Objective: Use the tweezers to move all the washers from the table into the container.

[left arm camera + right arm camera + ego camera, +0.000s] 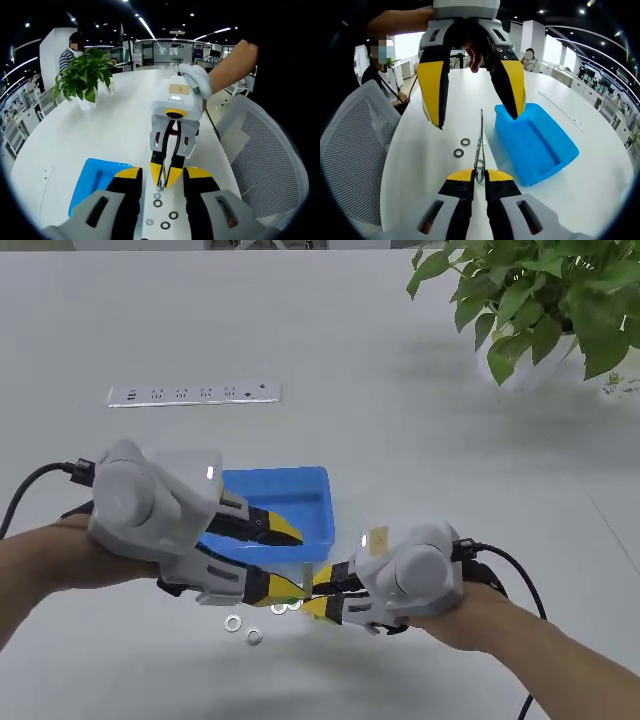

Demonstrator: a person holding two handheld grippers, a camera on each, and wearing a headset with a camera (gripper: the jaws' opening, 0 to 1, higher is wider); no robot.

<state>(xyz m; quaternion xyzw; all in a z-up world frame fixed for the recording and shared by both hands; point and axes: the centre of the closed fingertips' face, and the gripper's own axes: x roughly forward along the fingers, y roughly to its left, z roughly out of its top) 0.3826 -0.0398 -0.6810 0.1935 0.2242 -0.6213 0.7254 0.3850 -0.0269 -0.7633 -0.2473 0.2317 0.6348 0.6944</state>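
Several washers (158, 203), left gripper view; right fingers (461, 176) tight on tweezers (479, 145); left fingers (127, 176) apart

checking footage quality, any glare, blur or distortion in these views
Head view: soft even light, faint shadow beside the plant. Left gripper view: fisheye bends the table, washers sharp. Right gripper view: same bending, tweezers crisp.

open-plan office, mesh chair (265, 155), ceiling strip lights (148, 28)
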